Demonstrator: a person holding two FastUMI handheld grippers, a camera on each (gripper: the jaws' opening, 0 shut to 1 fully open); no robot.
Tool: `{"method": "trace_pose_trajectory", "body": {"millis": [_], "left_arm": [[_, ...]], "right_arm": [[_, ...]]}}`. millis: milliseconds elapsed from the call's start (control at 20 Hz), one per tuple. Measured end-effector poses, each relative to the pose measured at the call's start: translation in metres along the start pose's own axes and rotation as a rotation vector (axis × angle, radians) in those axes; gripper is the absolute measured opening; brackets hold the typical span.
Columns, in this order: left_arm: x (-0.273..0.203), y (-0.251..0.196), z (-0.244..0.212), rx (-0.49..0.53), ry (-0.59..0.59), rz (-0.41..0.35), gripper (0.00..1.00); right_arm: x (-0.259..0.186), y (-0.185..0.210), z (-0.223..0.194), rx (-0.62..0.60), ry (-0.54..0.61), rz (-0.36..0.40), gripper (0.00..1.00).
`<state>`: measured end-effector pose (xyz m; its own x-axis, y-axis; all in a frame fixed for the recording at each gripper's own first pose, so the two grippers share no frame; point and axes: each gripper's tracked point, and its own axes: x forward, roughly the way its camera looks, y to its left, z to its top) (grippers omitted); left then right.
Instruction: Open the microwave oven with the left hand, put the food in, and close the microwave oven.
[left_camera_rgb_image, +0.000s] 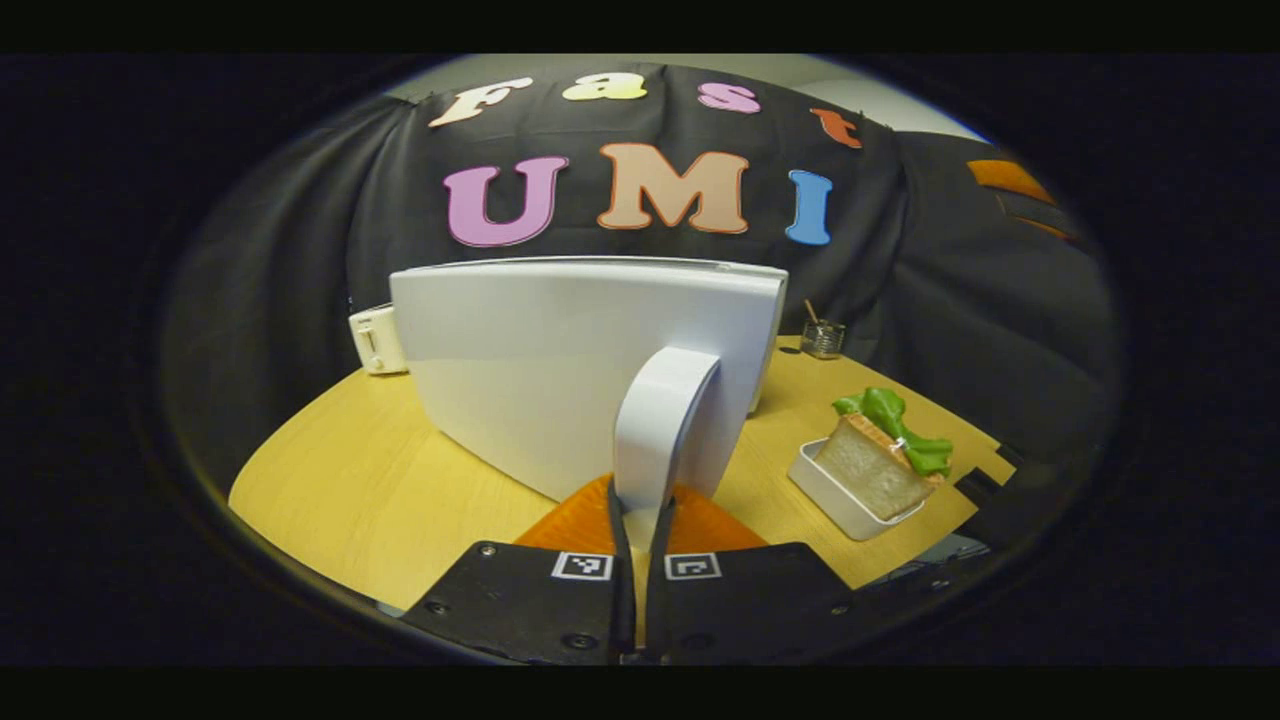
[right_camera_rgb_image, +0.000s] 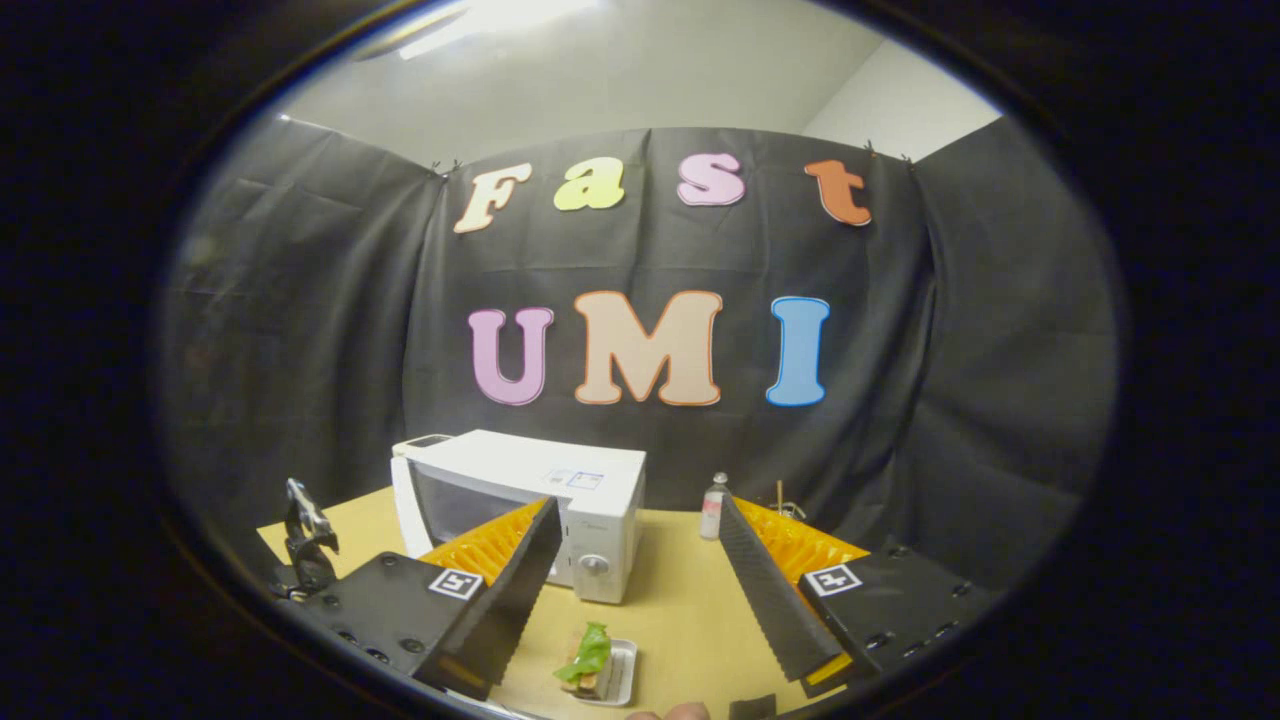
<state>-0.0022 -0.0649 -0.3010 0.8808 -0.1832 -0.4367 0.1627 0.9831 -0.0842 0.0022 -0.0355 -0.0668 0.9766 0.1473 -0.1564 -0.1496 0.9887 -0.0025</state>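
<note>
Small glass jar (left_camera_rgb_image: 822, 338) off to the upper right of the left gripper (left_camera_rgb_image: 640, 520), past the microwave (left_camera_rgb_image: 590, 370). Left gripper pinched tight on the white door handle (left_camera_rgb_image: 665, 430), dead ahead. Sandwich (left_camera_rgb_image: 880, 460) in its white tray (left_camera_rgb_image: 840, 500) just right. Right gripper (right_camera_rgb_image: 640, 600) spread wide, holding nothing, sandwich low between its fingers, microwave ahead-left, bottle (right_camera_rgb_image: 712, 507) beyond.

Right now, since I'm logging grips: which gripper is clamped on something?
The left gripper, shut on the microwave door handle; the right gripper stands open, empty.
</note>
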Motion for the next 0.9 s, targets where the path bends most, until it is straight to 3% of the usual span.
{"method": "trace_pose_trajectory", "body": {"millis": [100, 150, 250, 400, 550, 900], "left_arm": [[-0.018, 0.02, -0.008, -0.021, 0.007, 0.036, 0.05], [-0.027, 0.031, -0.012, -0.023, 0.008, 0.056, 0.05], [-0.041, 0.056, -0.017, -0.033, 0.008, 0.097, 0.05], [-0.06, 0.094, -0.025, -0.063, 0.009, 0.161, 0.05], [-0.074, 0.132, -0.029, -0.087, -0.002, 0.227, 0.05], [-0.081, 0.159, -0.032, -0.091, -0.009, 0.165, 0.05]], "right_arm": [[-0.005, 0.011, -0.008, 0.002, 0.006, 0.005, 1.0], [-0.008, 0.017, -0.016, -0.002, 0.013, 0.011, 0.96], [-0.013, 0.026, -0.03, 0.003, 0.026, 0.012, 1.0], [-0.016, 0.038, -0.055, 0.013, 0.069, 0.008, 0.97], [-0.018, 0.047, -0.081, -0.046, 0.095, 0.004, 1.0], [-0.015, 0.044, -0.153, -0.073, 0.173, -0.048, 0.97]]}}
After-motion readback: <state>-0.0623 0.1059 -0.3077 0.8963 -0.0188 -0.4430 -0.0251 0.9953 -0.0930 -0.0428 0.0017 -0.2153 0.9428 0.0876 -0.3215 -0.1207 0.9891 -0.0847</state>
